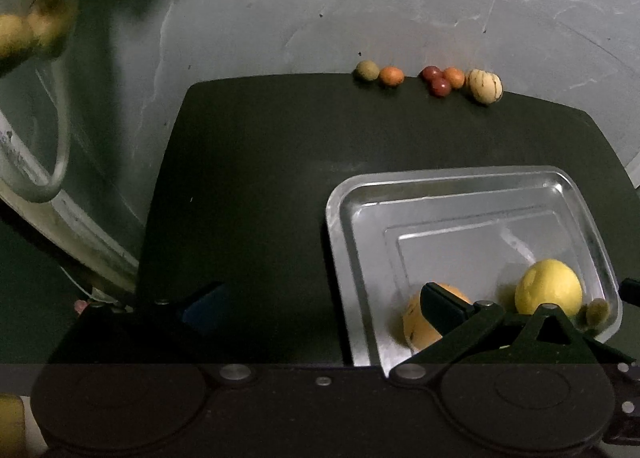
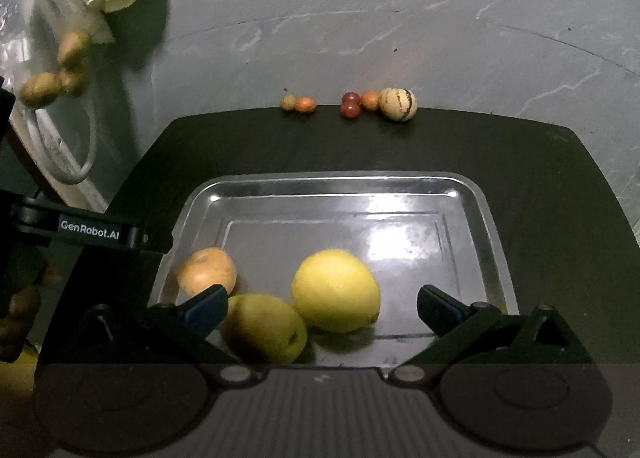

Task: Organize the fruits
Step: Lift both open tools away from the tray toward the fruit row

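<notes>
A: Left to right, what does the right wrist view show?

B: At far left, the left gripper [image 2: 96,234], seen side-on, so whether its jaws are apart cannot be told here. In the metal tray [image 2: 492,226]: an orange fruit [image 2: 206,270] in the near left corner, a yellow-green apple [image 2: 264,328] touching a yellow lemon-like fruit [image 2: 335,290]. The right gripper [image 2: 320,308] hangs over these two, fingers spread wide and holding nothing.

A: And the left wrist view?

B: The left gripper [image 1: 320,308] is released and empty; its right finger overlaps the orange fruit [image 1: 420,322], with the yellow fruit [image 1: 548,286] further right.

A: What remains unsorted?

B: Along the far edge of the dark mat [image 2: 520,162]: a greenish fruit [image 2: 288,101], a small orange fruit [image 2: 305,104], two red fruits [image 2: 350,105], another orange one [image 2: 370,100], and a striped pale fruit [image 2: 398,104].

A: Advice for the step?

B: Probably a fetch comes next. Centre the open fingers on one fruit, close gently, since round fruit rolls, and set it in the tray's bare far half.
</notes>
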`<state>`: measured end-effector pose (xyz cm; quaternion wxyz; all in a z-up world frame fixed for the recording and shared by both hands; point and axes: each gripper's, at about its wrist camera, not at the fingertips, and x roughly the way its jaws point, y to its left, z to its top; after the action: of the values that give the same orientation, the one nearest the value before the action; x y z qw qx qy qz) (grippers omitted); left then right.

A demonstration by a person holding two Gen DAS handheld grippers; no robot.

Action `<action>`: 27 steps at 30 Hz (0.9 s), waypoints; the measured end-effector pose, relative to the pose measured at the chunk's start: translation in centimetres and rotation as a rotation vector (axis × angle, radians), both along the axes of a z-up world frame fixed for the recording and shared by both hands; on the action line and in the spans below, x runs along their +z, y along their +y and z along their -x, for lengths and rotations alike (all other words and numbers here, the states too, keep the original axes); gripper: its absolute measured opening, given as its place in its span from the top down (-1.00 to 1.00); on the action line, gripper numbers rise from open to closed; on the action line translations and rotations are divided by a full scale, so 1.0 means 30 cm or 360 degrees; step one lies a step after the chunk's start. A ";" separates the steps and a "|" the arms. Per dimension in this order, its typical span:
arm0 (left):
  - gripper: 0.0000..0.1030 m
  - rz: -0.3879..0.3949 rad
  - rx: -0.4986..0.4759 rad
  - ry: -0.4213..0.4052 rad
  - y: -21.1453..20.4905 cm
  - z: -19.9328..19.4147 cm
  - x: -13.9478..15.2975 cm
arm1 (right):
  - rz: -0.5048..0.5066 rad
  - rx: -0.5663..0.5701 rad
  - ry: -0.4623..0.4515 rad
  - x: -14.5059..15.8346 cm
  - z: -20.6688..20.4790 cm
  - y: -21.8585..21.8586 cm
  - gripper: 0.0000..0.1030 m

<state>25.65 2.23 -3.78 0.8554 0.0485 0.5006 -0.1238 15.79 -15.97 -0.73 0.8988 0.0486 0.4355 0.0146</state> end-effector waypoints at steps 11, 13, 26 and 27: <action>-0.99 -0.0079 0.0023 -0.0010 -0.078 -0.031 0.003 | -0.0035 -0.0004 -0.0017 -0.021 -0.068 -0.072 -0.99; -0.99 -0.0094 0.0026 -0.0004 -0.090 -0.040 0.000 | -0.0047 -0.0007 -0.0018 -0.026 -0.085 -0.087 -0.99; -0.99 -0.0161 0.0038 0.0024 -0.171 -0.155 0.004 | -0.0076 0.0013 0.0019 -0.071 -0.198 -0.188 -0.99; -0.99 -0.0163 0.0037 0.0025 -0.179 -0.164 0.004 | -0.0076 0.0013 0.0018 -0.072 -0.205 -0.196 -0.99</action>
<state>30.56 -3.15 -3.66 0.8493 0.0855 0.5134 -0.0884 21.94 -21.86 -2.88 0.8948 0.0684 0.4403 0.0284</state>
